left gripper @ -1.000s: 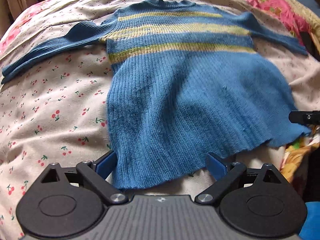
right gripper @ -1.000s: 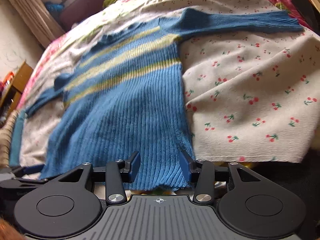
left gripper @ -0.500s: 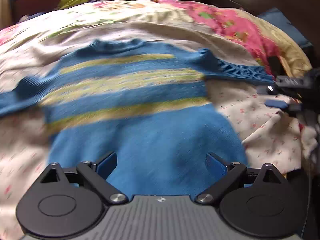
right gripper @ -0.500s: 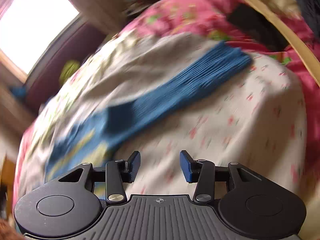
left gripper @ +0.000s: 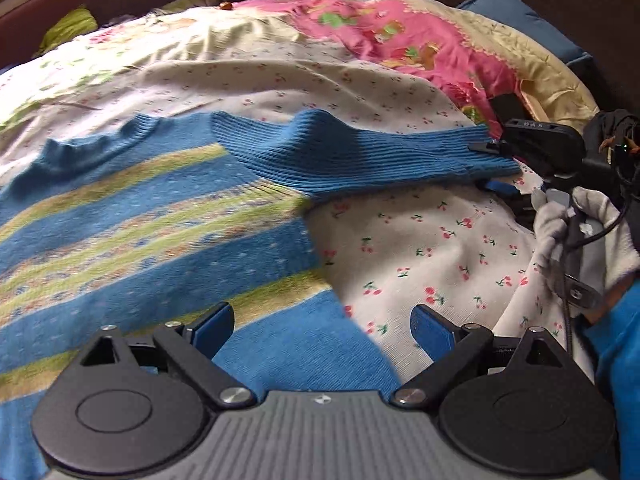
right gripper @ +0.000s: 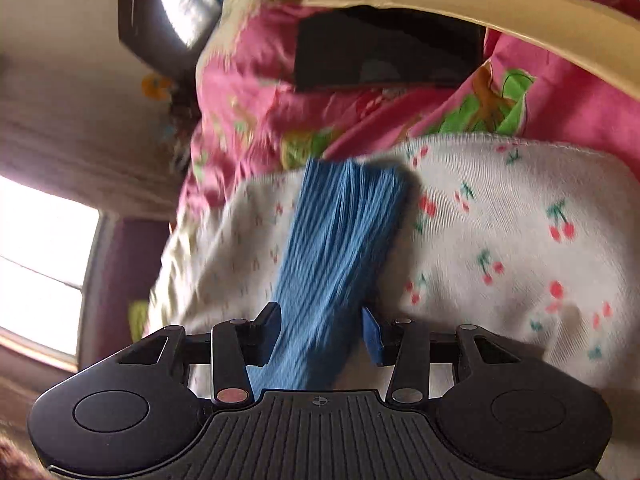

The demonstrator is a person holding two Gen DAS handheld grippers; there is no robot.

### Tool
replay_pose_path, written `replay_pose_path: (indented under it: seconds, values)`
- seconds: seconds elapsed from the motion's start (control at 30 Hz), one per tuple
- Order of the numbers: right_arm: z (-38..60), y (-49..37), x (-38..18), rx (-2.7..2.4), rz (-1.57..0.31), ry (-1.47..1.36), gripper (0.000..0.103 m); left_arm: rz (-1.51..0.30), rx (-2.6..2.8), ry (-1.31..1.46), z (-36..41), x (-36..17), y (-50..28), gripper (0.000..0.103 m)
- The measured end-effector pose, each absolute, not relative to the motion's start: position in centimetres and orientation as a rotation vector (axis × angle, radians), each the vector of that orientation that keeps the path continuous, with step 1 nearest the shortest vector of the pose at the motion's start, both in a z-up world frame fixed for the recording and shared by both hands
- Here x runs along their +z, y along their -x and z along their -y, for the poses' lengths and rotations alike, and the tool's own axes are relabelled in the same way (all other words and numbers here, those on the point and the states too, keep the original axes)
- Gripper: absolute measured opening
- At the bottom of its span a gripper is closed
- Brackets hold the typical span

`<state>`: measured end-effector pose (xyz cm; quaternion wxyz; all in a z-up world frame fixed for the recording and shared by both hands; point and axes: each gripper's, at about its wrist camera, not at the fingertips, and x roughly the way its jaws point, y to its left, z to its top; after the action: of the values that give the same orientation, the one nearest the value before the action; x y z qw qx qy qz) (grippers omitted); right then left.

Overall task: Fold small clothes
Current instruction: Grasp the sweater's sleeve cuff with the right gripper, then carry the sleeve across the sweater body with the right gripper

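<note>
Folding is barely beginning: the blue ribbed-knit sweater with yellow-green stripes is lying flat on the cherry-print bed sheet. Right tongs, part-spread, are straddling its sleeve cuff; left tongs are hovering spread, empty, over the sweater's side.

Left gripper wide open above blue striped sweater on cherry-print sheet; right gripper at sleeve cuff.

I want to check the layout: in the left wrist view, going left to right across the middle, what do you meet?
Striped sweater body → its blue sleeve → right gripper at the cuff → gloved hand.
</note>
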<state>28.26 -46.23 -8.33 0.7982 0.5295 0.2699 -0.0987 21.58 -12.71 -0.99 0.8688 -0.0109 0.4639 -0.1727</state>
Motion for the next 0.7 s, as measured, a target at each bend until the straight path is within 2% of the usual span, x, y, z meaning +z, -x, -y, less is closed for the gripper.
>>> replay_pose_path:
  seconds: [0.33,0.7]
  values:
    - [46.7,-30.1,-9.4,-0.209,-0.454,-1.218,0.042,-1.011,-0.368,0.018,13.6,-2.3,-21.6,0.103]
    - [45.6,-27.8,-6.8,-0.099,-0.370,-1.201,0.045,-0.993,-0.314,0.088,10.1,-2.0,-20.1,0.103]
